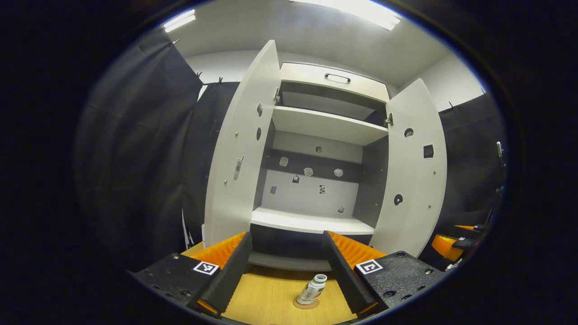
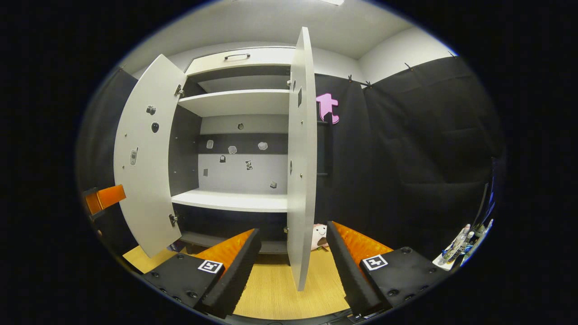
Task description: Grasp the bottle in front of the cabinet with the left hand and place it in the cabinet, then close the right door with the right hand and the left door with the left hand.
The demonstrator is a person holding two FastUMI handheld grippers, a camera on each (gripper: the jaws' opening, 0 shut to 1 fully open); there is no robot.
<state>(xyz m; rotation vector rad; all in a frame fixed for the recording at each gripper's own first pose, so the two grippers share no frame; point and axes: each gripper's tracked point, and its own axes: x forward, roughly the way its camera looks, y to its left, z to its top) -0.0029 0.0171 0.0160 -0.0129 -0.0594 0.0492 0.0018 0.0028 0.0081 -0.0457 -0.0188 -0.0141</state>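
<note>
A small white bottle (image 1: 311,289) with a green label stands on a round coaster on the wooden floor, in front of the open cabinet (image 1: 316,126). My left gripper (image 1: 286,304) is open, and the bottle sits between its fingers, nearer the right one, untouched. Both cabinet doors stand wide open: the left door (image 1: 241,149) and the right door (image 1: 411,167). My right gripper (image 2: 293,293) is open and empty, and the right door's edge (image 2: 301,153) rises straight ahead between its fingers. The other gripper (image 2: 104,197) shows orange at the far left of the right gripper view.
White shelves (image 1: 311,222) inside the cabinet carry small stickers on the back wall. A small pink and white plush toy (image 2: 319,237) lies on the floor behind the right door. Several bottles (image 2: 456,248) stand at the far right. Black cloth walls enclose both sides.
</note>
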